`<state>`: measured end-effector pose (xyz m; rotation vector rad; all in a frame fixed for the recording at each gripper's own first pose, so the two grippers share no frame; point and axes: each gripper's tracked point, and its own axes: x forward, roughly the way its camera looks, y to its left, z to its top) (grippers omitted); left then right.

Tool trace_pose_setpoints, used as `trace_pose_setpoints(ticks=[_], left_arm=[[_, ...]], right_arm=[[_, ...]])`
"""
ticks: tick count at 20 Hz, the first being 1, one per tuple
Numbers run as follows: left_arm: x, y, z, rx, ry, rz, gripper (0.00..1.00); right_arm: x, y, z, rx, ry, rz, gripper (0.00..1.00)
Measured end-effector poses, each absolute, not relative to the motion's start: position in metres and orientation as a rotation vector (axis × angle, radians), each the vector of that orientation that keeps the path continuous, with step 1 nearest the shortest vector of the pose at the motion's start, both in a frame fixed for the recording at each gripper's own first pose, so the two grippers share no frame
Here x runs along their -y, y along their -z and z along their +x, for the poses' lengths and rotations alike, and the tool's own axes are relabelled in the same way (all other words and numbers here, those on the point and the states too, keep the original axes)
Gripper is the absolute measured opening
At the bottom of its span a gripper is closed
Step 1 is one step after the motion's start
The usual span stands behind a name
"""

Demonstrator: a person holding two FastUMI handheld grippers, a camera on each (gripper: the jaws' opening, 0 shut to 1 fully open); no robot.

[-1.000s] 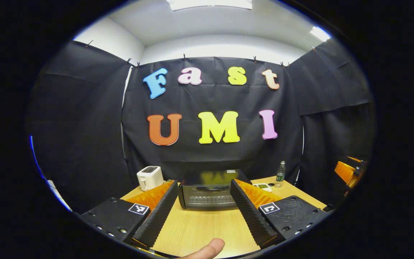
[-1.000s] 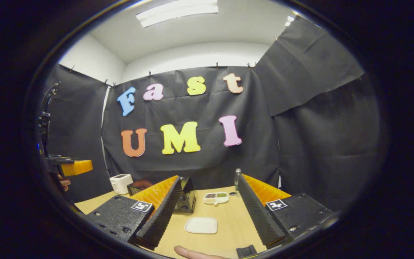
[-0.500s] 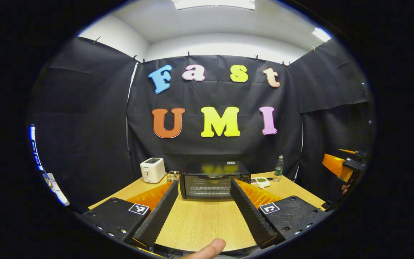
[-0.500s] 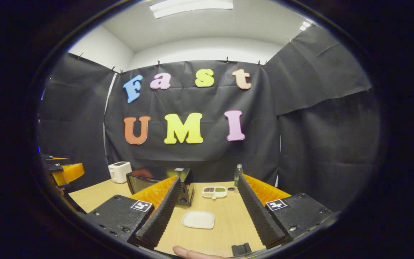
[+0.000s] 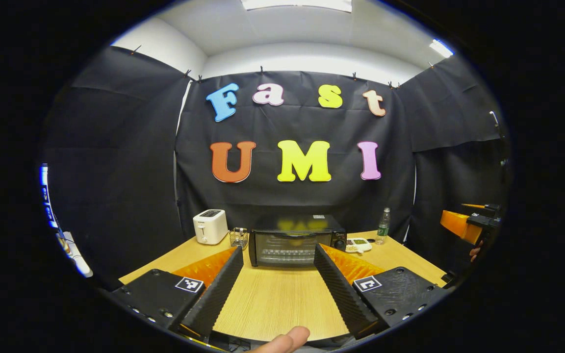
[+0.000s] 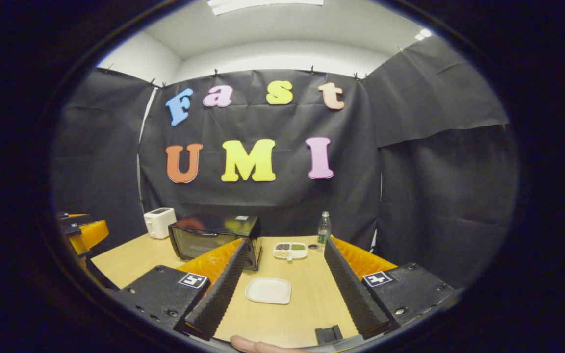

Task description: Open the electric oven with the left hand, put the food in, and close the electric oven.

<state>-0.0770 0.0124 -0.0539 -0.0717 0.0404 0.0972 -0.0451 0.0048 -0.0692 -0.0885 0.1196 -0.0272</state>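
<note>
The black electric oven [image 5: 295, 241] stands at the back of the wooden table [image 5: 272, 304], its glass door shut. My left gripper [image 5: 277, 248] is open, well short of the oven and pointed straight at it, with nothing between its fingers. In the right gripper view the oven [image 6: 214, 235] sits left of centre. A white compartment dish [image 6: 290, 250] holding dark and green food lies beside it. My right gripper [image 6: 285, 242] is open above a flat white plate [image 6: 268, 290], and that plate looks bare. A thumb tip [image 5: 285, 339] shows at the bottom edge.
A white toaster [image 5: 210, 226] and a small wire basket [image 5: 236, 237] stand left of the oven. A clear bottle [image 5: 383, 232] stands to its right, behind the dish [image 5: 358, 243]. The other gripper [image 5: 464, 225] hovers at the far right, off the table's edge.
Both grippers have drawn back from the oven, so it looks smaller and more tabletop shows. Both stay open and hold nothing.
</note>
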Motion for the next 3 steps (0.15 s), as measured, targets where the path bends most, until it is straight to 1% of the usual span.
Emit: trace_pose_setpoints(ticks=[1, 2, 3], left_arm=[[-0.0111, 0.0537, -0.0778, -0.039, -0.093, -0.071, 0.95], [-0.0108, 0.0537, -0.0789, -0.037, -0.088, -0.068, 1.0], [-0.009, 0.0522, -0.0804, -0.032, -0.084, -0.064, 0.95]], right_arm=[[-0.0059, 0.0698, -0.0464, -0.119, 0.025, -0.09, 0.96], [-0.0072, 0.0699, -0.0467, -0.119, 0.02, -0.093, 0.96], [-0.0085, 0.0693, -0.0469, -0.119, 0.016, -0.097, 0.96]])
